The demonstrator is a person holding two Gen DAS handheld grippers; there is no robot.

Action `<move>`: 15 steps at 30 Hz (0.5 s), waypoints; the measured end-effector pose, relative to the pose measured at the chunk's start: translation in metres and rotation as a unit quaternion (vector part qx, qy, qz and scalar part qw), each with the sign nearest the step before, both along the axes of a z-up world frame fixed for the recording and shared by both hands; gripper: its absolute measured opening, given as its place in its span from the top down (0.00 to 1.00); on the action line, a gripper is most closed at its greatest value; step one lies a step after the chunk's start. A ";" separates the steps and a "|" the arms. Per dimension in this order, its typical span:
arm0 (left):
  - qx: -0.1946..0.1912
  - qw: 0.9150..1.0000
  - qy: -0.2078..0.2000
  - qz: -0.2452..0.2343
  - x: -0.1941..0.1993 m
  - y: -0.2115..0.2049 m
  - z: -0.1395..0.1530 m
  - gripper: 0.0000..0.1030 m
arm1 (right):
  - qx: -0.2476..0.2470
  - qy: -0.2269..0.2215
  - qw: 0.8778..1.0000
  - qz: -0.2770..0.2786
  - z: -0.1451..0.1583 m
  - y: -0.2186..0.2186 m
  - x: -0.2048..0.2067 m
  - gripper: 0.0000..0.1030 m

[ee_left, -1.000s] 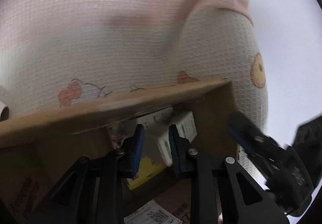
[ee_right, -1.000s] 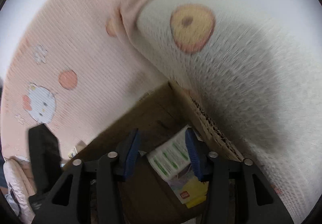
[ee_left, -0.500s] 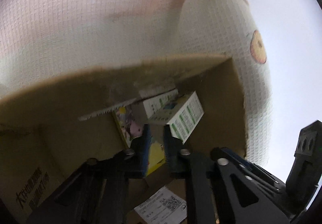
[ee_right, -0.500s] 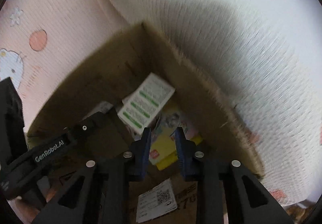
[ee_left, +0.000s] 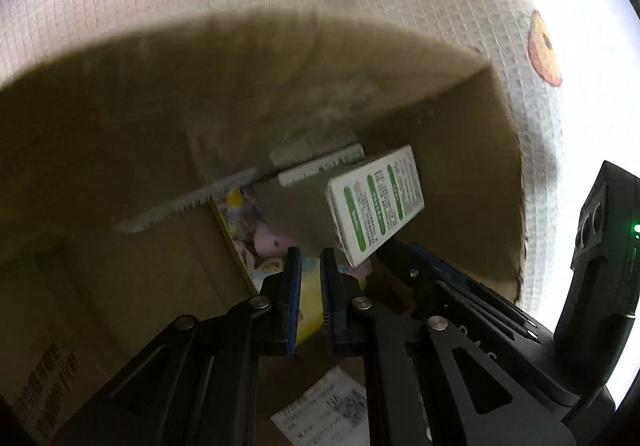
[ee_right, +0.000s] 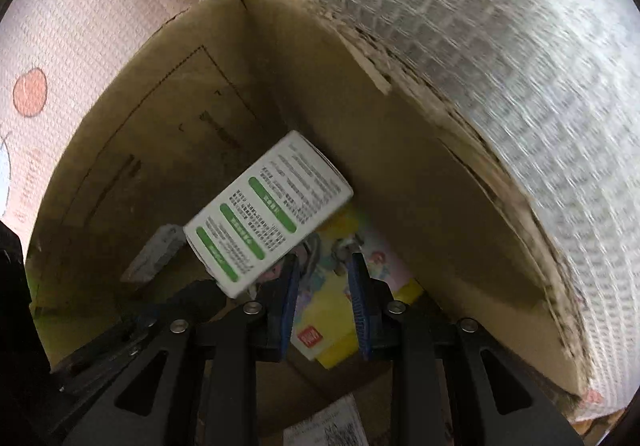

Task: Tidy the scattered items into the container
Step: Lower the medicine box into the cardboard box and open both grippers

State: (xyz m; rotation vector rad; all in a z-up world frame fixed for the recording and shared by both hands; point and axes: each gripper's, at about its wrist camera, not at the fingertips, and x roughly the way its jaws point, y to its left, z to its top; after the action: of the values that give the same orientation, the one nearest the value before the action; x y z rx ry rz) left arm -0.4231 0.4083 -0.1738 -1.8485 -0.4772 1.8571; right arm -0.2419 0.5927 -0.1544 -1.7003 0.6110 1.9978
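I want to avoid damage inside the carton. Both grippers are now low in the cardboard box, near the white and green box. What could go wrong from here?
1. The white and green box leans tilted on other items; a nudge from the left gripper could tip it.
2. The right gripper hangs over the yellow picture book; going lower might crease it.
3. Both grippers are crowded near the cardboard box wall and may collide.

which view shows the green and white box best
The right wrist view: the green and white box shows its whole printed face, tilted inside the cardboard box. The left wrist view shows it smaller and foreshortened.
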 end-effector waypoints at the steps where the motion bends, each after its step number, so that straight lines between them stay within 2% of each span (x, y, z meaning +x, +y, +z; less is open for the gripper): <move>1: -0.001 1.000 0.000 0.001 -0.001 0.000 0.000 0.91 | -0.004 0.008 1.000 -0.002 -0.001 0.003 -0.002 0.79; 7: -0.010 1.000 0.001 0.002 -0.007 0.003 -0.003 0.92 | 0.017 0.016 1.000 0.005 0.001 0.011 -0.013 0.79; 10: -0.011 1.000 0.002 0.009 -0.010 -0.003 0.002 0.92 | 0.007 0.009 1.000 0.002 0.003 0.014 -0.009 0.79; 12: -0.014 1.000 0.007 0.012 -0.007 -0.005 0.008 0.87 | 0.008 0.014 1.000 0.000 0.011 0.013 -0.002 0.79; 15: -0.023 0.999 0.029 0.009 -0.003 -0.008 0.024 0.76 | 0.006 0.021 1.000 -0.003 0.026 0.010 0.009 0.77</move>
State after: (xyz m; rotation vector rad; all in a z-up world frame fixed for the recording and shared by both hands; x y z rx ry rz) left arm -0.4262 0.4002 -0.1493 -1.8195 -0.4356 1.9442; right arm -0.2331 0.6026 -0.1282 -1.6495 0.6165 2.0337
